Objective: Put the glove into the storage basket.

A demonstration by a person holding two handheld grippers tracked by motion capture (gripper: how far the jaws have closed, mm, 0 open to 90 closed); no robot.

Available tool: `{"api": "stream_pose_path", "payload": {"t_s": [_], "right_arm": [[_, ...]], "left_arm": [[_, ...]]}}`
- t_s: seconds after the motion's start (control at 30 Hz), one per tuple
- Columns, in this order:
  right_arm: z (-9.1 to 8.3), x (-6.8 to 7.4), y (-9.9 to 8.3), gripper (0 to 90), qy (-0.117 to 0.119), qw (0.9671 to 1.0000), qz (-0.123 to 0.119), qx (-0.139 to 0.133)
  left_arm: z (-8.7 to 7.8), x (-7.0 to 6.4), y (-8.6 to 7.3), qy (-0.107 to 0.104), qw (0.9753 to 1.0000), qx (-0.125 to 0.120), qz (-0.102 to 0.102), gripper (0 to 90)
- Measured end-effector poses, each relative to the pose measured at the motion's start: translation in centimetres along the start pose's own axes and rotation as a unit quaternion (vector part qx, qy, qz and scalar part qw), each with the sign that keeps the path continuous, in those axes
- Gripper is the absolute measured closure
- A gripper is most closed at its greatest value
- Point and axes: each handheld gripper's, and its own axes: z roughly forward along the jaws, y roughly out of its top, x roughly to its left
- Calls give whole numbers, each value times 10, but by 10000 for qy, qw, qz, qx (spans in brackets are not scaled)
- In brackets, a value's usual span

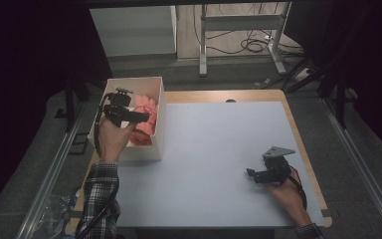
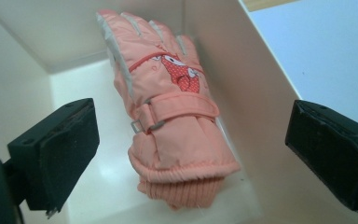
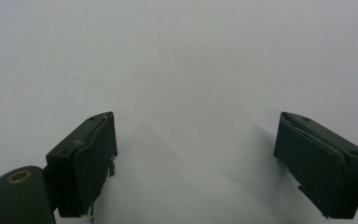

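The left gripper [image 2: 191,154], held in the person's left hand [image 1: 110,137], hangs over the open top of a white box [image 1: 160,124] at the left edge of the table. Its two black jaws stand wide apart with nothing between them. In the left gripper view, the jaws frame the cuff end of a pink glove [image 2: 168,107], which lies inside the box below and just ahead of them, not touched by either jaw.

The glove's long axis runs away from the gripper: the ribbed knit cuff is nearest, then a wrist strap with a small metal buckle, then a red cartoon patch on the back of the hand, with the fingers pointing to the far wall of the box. It leans against the box's inner wall on the table side. The gap between the jaws crosses the glove's width, so a descent onto the cuff or strap looks like the likely next move, in my judgement.

Farther away, the right gripper [image 1: 251,174] rests low on the pale tabletop [image 1: 219,149] near the person's right hand [image 1: 288,191], well apart from the box. Its jaws are also spread, holding nothing. The left hand is much the nearer to the glove.
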Motion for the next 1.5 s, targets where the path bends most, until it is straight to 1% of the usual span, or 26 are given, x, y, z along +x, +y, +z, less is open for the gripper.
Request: {"api": "stream_pose_path", "payload": {"t_s": [0.17, 0.33, 0.53, 0.7, 0.9, 1.0, 1.1, 1.23, 1.33, 1.4, 1.5], "right_arm": [[0, 0, 0, 133, -2, 10000, -4, 8], [0, 0, 0, 133, 0, 10000, -5, 7], [0, 0, 0, 133, 1, 10000, 9, 9], [0, 0, 0, 133, 2, 10000, 0, 11], [0, 0, 0, 133, -1, 10000, 4, 7], [0, 0, 0, 133, -2, 10000, 4, 12], [0, 0, 0, 133, -2, 10000, 4, 10], [0, 0, 0, 133, -1, 10000, 4, 10], [0, 0, 0, 133, -2, 10000, 4, 9], [0, 0, 0, 133, -2, 10000, 4, 10], [0, 0, 0, 133, 0, 10000, 4, 10]], "left_arm": [[-11, -5, -7, -88, 9998, -107, 116, 26], [-21, -12, -18, -171, 9994, -191, 232, 23], [-32, -18, -34, -278, 9985, -264, 392, 25], [-35, -21, -50, -379, 9977, -355, 438, 25], [-33, -27, -73, -502, 9966, -403, 512, 24], [-30, -31, -85, -573, 9956, -455, 580, 24], [-27, -37, -98, -559, 9951, -461, 677, 23], [-24, -43, -113, -602, 9944, -496, 715, 23], [-20, -49, -124, -743, 9929, -514, 768, 23], [-18, -54, -132, -792, 9918, -549, 834, 23], [-13, -60, -142, -904, 9901, -605, 882, 23]]}}
